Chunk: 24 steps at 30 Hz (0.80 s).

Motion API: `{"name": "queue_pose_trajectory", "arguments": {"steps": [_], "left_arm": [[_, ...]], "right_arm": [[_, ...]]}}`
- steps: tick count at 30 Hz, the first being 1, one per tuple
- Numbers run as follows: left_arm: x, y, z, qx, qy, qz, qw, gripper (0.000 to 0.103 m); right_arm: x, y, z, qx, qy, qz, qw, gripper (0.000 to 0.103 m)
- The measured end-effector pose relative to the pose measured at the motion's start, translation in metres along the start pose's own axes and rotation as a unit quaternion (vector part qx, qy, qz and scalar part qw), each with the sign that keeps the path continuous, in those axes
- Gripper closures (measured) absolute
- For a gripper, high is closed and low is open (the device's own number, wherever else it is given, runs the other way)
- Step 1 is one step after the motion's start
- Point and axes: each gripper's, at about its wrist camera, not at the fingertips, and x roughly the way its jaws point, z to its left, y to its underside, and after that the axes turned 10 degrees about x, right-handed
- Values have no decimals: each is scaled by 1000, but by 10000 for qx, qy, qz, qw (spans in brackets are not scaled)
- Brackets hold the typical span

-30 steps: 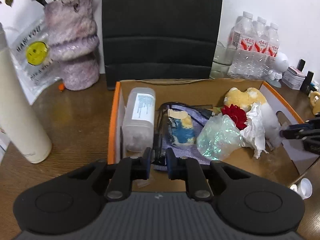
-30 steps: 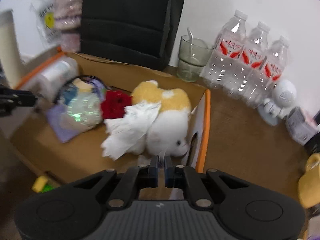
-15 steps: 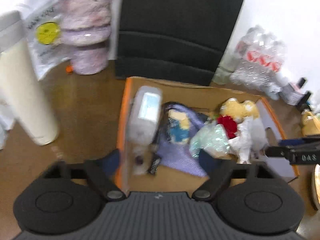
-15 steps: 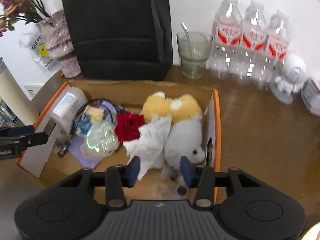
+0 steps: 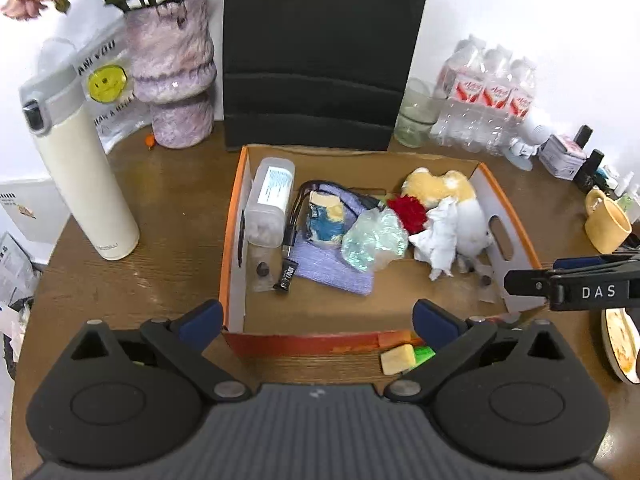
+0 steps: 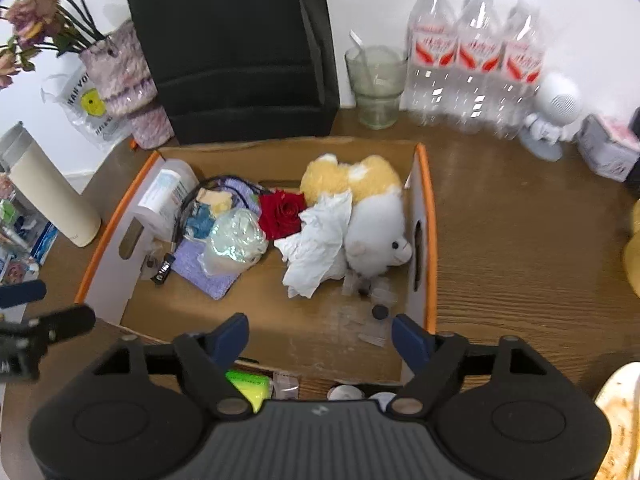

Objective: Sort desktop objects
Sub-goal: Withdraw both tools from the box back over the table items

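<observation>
Over the near edge of the box (image 5: pixel 236 240), both tongs (image 5: pixel 316 318) (image 6: pixel 320 340) have just been opening, empty; small packets, possibly just dropped, lie inside.

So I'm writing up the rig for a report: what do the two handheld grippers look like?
Both look alike: a ribbed dark grey body, two round black housings, and black linkage arms with silver pivot pins ending in blue-padded fingers. That goes for the left gripper and the right gripper. Seen from the left wrist view, the right one bears white letters "DAS". No cables or sleeves show.
</observation>
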Motion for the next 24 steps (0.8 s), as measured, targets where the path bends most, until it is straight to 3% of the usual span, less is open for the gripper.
{"name": "queue_pose_trajectory", "arguments": {"steps": [2,4,6,7,10,13,18,24], "left_arm": [[-15,9,-5,-80,-189,-325,9993,0],[-35,26,-13,-73,-452,-1095,9929,0],[-53,49,-22,153,-516,-2179,9745,0],[-58,58,-25,245,-518,-2507,9664,0],[-58,69,-33,292,-550,-2577,9642,0],[-55,80,-38,246,-760,-2652,9609,0],[-56,92,-41,220,-842,-2649,9604,0],[-67,108,-41,106,-936,-2512,9633,0]], "right_arm": [[-13,11,3,47,-111,-327,9994,23],[-25,28,7,-82,-422,-824,9957,21],[-36,47,9,-368,-656,-1565,9848,20],[-39,54,10,-450,-587,-1813,9806,20],[-46,74,13,-506,-332,-2311,9710,20],[-55,90,13,-471,-412,-2553,9648,20],[-60,108,11,-504,-372,-2627,9628,20],[-71,127,3,-295,-610,-2725,9598,20]]}}
